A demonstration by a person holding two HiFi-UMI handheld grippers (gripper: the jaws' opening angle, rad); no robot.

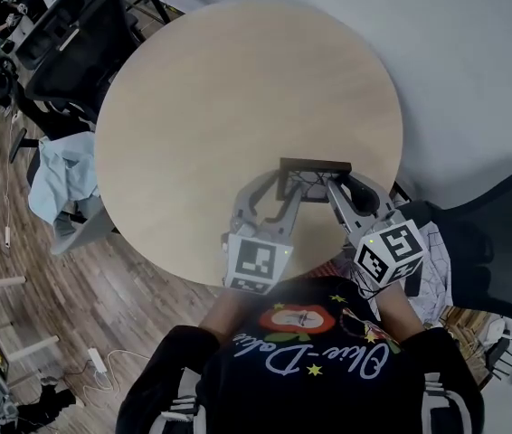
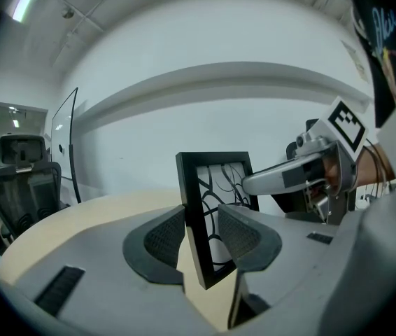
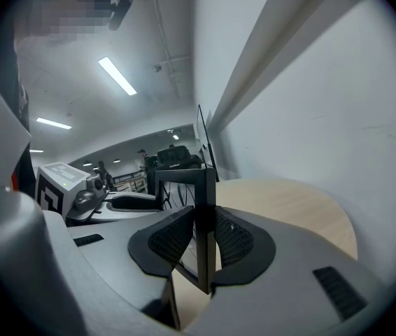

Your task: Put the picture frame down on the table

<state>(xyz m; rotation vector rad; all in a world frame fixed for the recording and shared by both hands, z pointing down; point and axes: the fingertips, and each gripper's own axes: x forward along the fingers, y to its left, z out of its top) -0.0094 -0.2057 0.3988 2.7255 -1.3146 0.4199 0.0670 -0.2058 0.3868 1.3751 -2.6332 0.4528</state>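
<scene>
A black picture frame (image 1: pixel 314 175) with a white picture crossed by black lines stands upright over the near edge of the round wooden table (image 1: pixel 238 89). My left gripper (image 1: pixel 282 191) is shut on the frame's left side, and my right gripper (image 1: pixel 336 186) is shut on its right side. In the left gripper view the frame (image 2: pixel 214 205) sits between the pads of the left gripper (image 2: pixel 201 238), with the right gripper (image 2: pixel 303 173) beyond. In the right gripper view the frame's edge (image 3: pixel 206 215) is clamped in the right gripper (image 3: pixel 202 241). Whether the frame's bottom touches the table cannot be told.
Black office chairs stand at the table's far left (image 1: pixel 75 52) and at the right (image 1: pixel 500 242). A light blue cloth (image 1: pixel 66 174) lies over a chair at the left. A white wall (image 1: pixel 473 70) runs behind the table. The floor is wood.
</scene>
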